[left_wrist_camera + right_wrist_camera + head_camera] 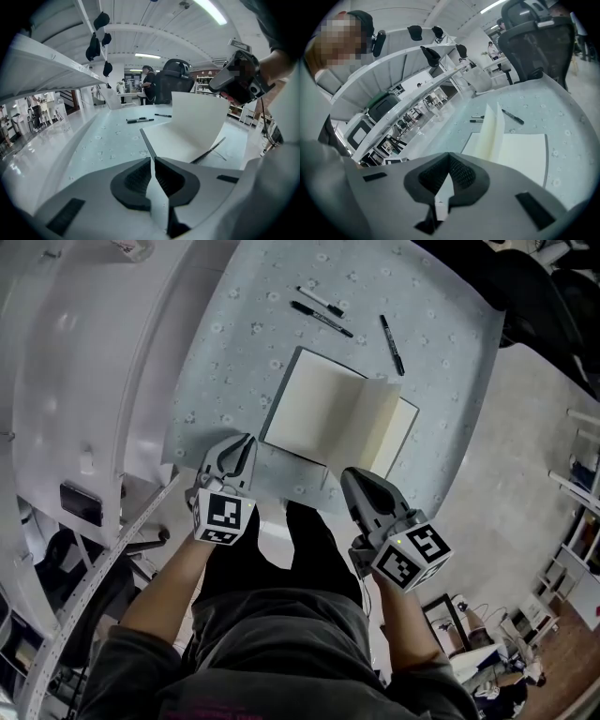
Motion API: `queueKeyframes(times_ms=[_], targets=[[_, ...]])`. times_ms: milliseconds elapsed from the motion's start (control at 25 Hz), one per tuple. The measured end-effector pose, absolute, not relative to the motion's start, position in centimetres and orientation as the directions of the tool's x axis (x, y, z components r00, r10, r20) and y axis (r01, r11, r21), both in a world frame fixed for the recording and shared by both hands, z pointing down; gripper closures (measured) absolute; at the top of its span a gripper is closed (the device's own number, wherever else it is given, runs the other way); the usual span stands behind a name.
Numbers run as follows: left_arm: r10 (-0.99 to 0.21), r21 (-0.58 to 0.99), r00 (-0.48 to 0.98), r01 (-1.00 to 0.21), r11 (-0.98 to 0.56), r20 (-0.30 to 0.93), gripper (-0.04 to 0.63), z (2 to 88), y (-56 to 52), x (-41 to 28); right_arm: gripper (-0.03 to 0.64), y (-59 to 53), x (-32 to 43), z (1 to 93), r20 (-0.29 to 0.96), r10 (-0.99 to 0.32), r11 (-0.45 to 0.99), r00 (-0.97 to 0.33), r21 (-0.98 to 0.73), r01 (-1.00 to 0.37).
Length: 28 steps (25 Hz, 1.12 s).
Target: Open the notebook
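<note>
The notebook [319, 413] lies open on the table [234, 352], which has a pale blue cloth with small flowers, and it is close to the table edge nearest to me. Its cream pages are blank. One page [380, 427] stands up near the middle and curves over the right half, while the left half lies flat. My left gripper [242, 444] is just beside the near left corner of the notebook. Its fingers leave only a thin slit between them, and I see nothing in this slit; in the left gripper view the dark edge of the cover runs away from the tips, but the tips do not hold it. My right gripper [354, 476] is near the near right edge of the notebook. Its fingers are together, the tips meet, and they hold nothing. In the right gripper view the standing page rises just beyond these tips, apart from them. Both grippers point down toward the table, with the notebook between them and a little ahead. Beyond the notebook, three black pens lie on the cloth: two pens [321, 310] are side by side at the far left, and a third pen [392, 344] lies alone more to the right. A black office chair [173, 79] stands behind the far side of the table. A white curved shelf [94, 352] runs along the left side of the table.
</note>
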<state>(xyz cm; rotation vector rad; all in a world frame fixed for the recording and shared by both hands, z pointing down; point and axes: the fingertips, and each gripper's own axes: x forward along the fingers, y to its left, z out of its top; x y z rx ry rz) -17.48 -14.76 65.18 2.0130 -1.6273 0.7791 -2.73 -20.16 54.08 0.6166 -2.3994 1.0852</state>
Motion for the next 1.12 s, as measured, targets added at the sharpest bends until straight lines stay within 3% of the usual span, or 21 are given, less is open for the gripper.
queueKeyframes(times_ms=[1120], targets=[[-0.92,-0.075,0.202,-0.968,-0.239,0.336,0.58,42.3,-17.0,-17.4,0.614,-21.1,-3.2,41.4,0.393,-0.385,0.698,-0.835,-0.469,-0.542]])
